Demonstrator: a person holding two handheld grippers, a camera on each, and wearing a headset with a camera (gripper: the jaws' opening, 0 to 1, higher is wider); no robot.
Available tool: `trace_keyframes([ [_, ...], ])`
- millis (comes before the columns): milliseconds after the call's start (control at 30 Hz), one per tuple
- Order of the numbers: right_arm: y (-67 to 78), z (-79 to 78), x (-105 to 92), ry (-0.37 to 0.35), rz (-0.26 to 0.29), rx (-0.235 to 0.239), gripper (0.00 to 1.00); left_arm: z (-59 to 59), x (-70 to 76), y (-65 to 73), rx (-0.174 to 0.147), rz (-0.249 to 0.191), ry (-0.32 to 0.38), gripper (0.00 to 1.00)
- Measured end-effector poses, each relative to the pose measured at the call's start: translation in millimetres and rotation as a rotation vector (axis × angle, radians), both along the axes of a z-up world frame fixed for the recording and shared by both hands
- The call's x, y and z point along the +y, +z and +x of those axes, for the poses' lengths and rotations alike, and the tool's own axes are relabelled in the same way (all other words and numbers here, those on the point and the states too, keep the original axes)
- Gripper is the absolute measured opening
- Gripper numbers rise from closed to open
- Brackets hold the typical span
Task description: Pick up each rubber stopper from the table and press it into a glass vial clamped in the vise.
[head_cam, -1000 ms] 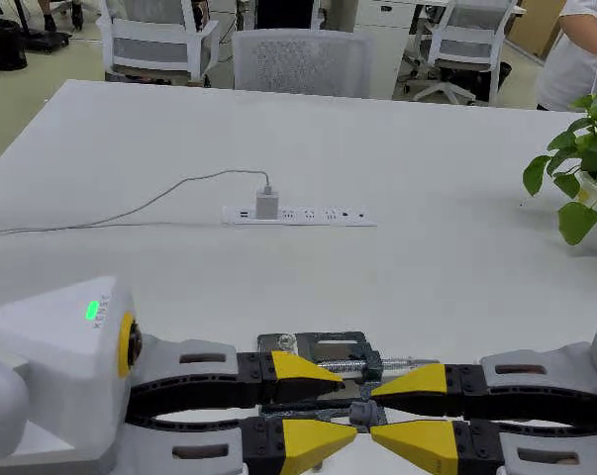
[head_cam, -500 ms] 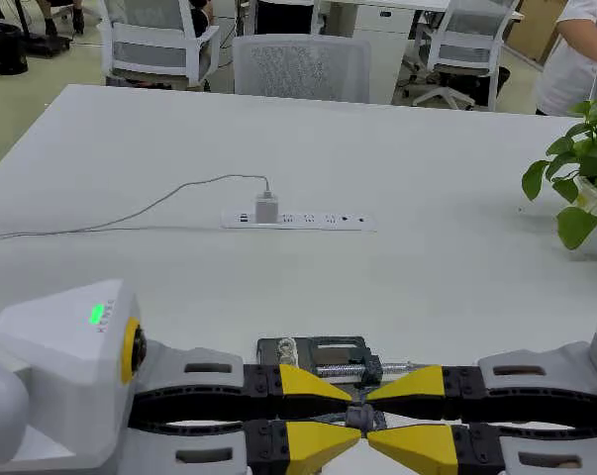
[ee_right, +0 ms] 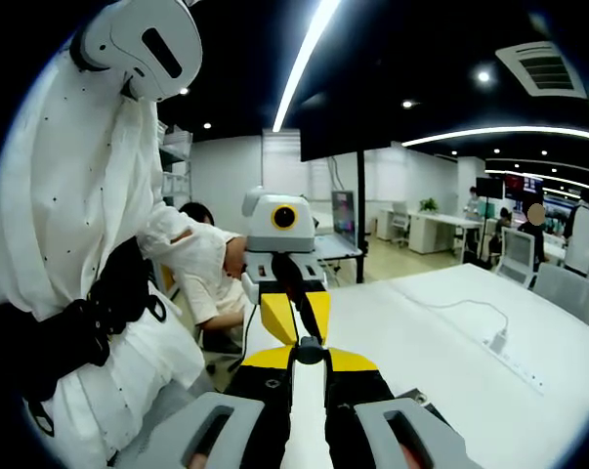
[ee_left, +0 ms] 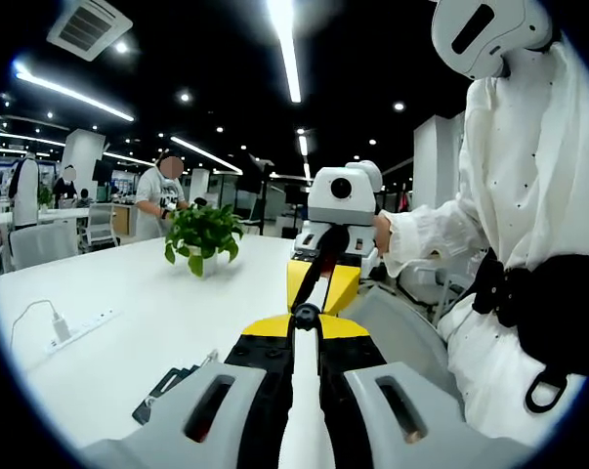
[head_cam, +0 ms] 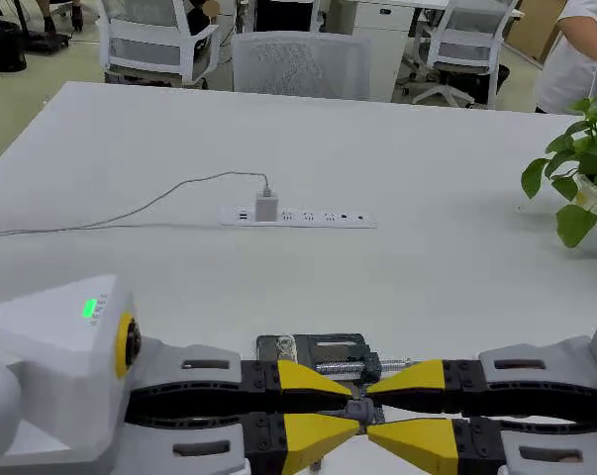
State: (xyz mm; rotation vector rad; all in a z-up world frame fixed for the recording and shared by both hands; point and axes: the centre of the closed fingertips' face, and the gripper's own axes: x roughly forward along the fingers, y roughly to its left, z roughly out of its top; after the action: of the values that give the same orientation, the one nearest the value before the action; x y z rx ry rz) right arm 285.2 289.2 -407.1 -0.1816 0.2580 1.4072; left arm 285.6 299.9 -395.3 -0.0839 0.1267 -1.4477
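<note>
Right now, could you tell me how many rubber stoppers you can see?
1: the rubber stopper sits where the left gripper and right gripper meet, near the vise. Others may hide under them.

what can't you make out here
Vial in the vise: head view, too small to tell if stoppered.
Vise front: head view, hidden behind both grippers.
Who grips the stopper: left gripper and right gripper tips both crowd it, all views.
</note>
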Motion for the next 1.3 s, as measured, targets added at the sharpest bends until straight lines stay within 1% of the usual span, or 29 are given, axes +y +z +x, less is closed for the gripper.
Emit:
trace_keyframes([
  [167, 7.3, -1.3, 7.7, -0.004, 0.019, 0.003, 0.07, 2.2, 1.5, 4.6, 0.014, -0.03, 0.008, 0.04],
  [233, 8.2, -1.8, 10.0, -0.005, 0.019, 0.004, 0.07, 2.4, 1.5, 4.9, 0.015, -0.031, 0.009, 0.04],
  [500, 14.4, -5.5, 19.0, -0.004, 0.031, 0.005, 0.07, 3.5, 3.0, 7.1, 0.035, -0.052, 0.007, 0.03],
  [533, 14.7, -5.8, 19.0, -0.001, 0.029, -0.005, 0.07, 3.5, 2.8, 7.0, 0.035, -0.051, 0.007, 0.03],
  [633, 14.9, -6.4, 18.9, -0.002, 0.031, -0.001, 0.07, 2.9, 2.8, 7.0, 0.036, -0.051, 0.004, 0.03],
  [667, 15.3, -6.5, 18.8, 0.0, 0.029, -0.008, 0.07, 2.8, 2.8, 7.0, 0.037, -0.053, 0.003, 0.03],
  [800, 17.4, -5.9, 18.5, -0.002, 0.038, -0.002, 0.07, 3.1, 3.0, 8.4, 0.048, -0.067, 0.005, 0.03],
  [1200, 23.7, -7.8, 19.3, 0.014, 0.043, -0.011, 0.06, -0.7, 4.3, 14.6, 0.056, -0.089, -0.015, 0.03],
  [1300, 25.5, -8.1, 19.2, 0.017, 0.049, -0.004, 0.07, -1.5, 5.1, 16.4, 0.06, -0.096, -0.024, 0.03],
])
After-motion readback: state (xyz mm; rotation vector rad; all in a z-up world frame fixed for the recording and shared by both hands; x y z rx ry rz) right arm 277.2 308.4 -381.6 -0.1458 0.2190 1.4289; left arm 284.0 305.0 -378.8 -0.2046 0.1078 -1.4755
